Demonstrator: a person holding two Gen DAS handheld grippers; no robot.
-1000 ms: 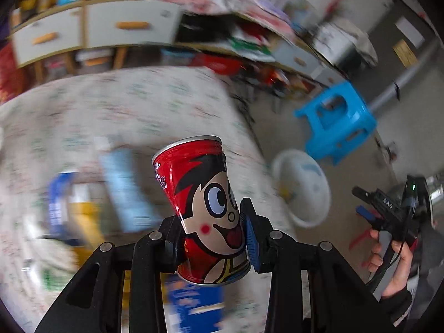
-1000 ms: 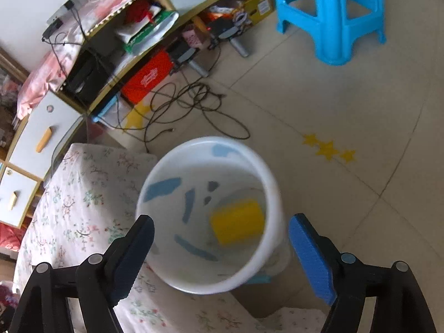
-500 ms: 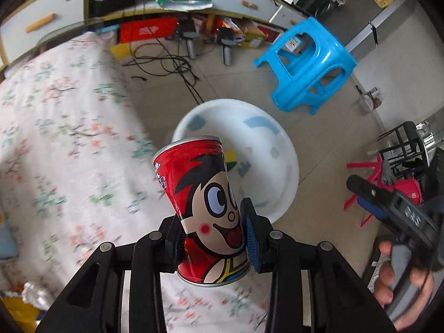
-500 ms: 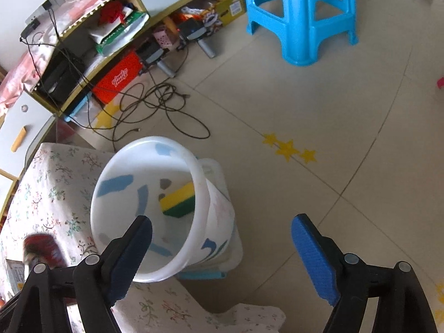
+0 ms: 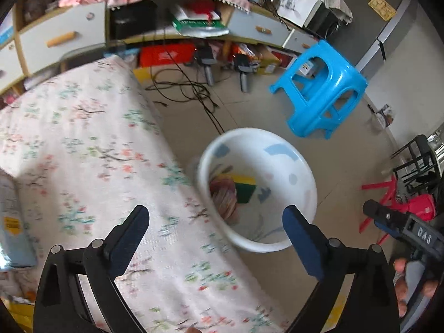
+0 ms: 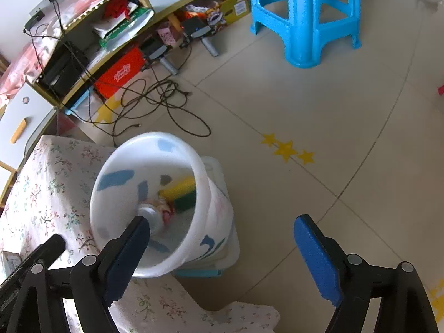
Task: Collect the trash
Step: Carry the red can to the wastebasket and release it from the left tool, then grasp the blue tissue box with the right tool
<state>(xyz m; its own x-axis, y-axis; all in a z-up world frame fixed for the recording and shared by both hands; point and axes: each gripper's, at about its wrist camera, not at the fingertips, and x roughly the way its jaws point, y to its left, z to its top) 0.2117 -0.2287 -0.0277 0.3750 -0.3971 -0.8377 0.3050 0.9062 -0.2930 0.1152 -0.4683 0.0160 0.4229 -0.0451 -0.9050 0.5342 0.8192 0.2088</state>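
The left tongs (image 5: 215,231) are opening at this moment, their blue pads wide apart with nothing between them, and they hang above the edge of the surface (image 5: 83,149), which is covered with a cloth with flowers. The right tongs (image 6: 222,245) are also opening a little and are empty; they look down at the floor just beside the same surface, and in the left wrist view a hand (image 5: 410,285) holds their handle at the lower right. Just beyond the left tongs stands the white bucket (image 5: 302,172) on the floor, close against the corner of the surface. Inside it a blurred red can (image 5: 223,194) is seen, its silver end turned up in the right wrist view, and I judge that it is dropping or has just landed; it is beside a yellow and green sponge (image 5: 245,187) that lies at the bottom. So one piece of trash is in the bucket and this step looks finished. At the far left edge of the left view a light blue packet (image 5: 12,238) lies on the surface, so some collecting is probably left, but how much I cannot tell. Farther away are a blue stool (image 5: 319,91), black cables (image 6: 155,105) on the floor and a low shelf (image 5: 166,36) full of things
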